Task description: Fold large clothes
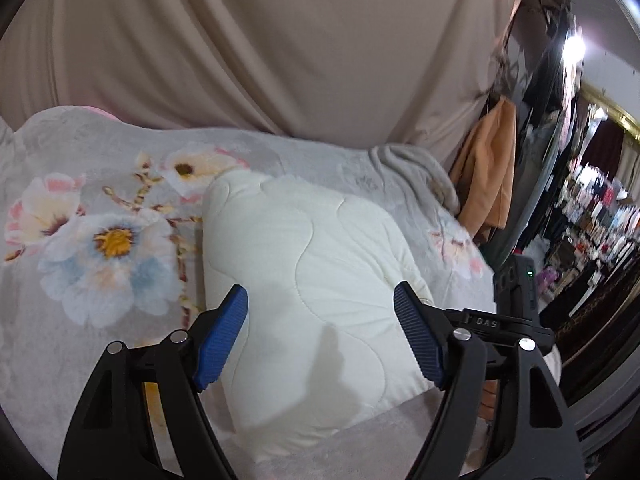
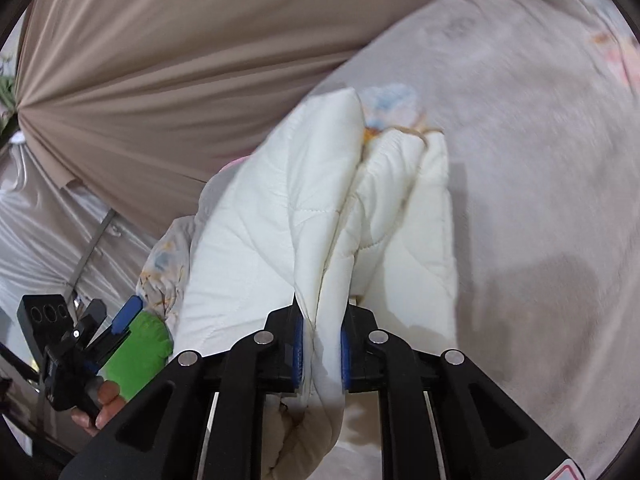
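Observation:
A white quilted garment lies folded on a grey floral blanket. My left gripper hangs open just above its near part, blue pads on either side, holding nothing. In the right wrist view, my right gripper is shut on a bunched edge of the same white quilted garment, which rises in thick folds ahead of the fingers. The left gripper shows at the lower left of that view, held by a hand with a green sleeve.
A beige curtain hangs behind the bed. An orange garment hangs at the bed's right end. Racks of clothes fill the far right. The grey blanket spreads to the right of the garment.

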Tool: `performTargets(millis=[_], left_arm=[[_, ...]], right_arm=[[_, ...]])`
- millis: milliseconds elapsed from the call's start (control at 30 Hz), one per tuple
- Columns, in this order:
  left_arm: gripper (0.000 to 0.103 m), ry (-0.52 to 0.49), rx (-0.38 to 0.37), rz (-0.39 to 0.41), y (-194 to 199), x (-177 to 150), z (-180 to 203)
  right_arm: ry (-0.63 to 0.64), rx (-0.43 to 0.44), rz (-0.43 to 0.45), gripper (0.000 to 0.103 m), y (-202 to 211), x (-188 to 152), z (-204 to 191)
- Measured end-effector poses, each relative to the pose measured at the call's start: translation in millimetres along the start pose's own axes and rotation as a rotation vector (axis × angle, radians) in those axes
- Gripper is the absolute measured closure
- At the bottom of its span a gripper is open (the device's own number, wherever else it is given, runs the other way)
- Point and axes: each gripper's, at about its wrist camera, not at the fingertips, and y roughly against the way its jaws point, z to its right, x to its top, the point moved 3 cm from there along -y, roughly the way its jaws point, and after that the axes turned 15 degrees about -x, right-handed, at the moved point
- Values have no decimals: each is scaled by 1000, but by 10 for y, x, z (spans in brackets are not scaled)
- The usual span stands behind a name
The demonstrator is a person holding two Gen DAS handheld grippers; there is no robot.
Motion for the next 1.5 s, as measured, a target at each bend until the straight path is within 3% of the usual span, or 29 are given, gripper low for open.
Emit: performTargets(millis=[133, 367, 433, 567, 700, 867, 1033, 1167, 1300, 1400, 1500], left_arm=[[30, -20, 25, -91, -426, -176, 18], [27, -154, 198, -149, -763, -495, 8], [27, -169, 219, -138, -774, -534, -3], [27, -149, 217, -132, -760, -510, -29], [27, -156, 228, -128, -775, -515, -14], [27, -151, 227, -131, -771, -504, -12], [26, -155, 228, -130, -776, -504, -17], [25, -171, 204, -126, -792, -504, 21], [24, -197, 191, -122, -778, -493, 98], [26, -151, 153, -86, -623, -400, 93], [26, -89, 119, -54, -462, -286, 33]], right_arm=[[-38, 16, -12, 92, -25, -140, 225], [-79, 41, -21, 85, -15, -195, 273], [-67, 5, 26, 78, 137, -162, 217], [43, -159, 234, 77, 607, -13, -135], [185, -175, 291, 88, 728, 179, -707], [311, -304, 289, 101, 276, 472, -1108], [287, -432, 225, 103, -308, 700, -884], [214, -422, 153, 103, -639, 687, -526], [250, -480, 166, 103, -807, 583, -471], [268, -496, 173, 103, -875, 554, -467], [237, -458, 156, 103, -890, 581, -393]])
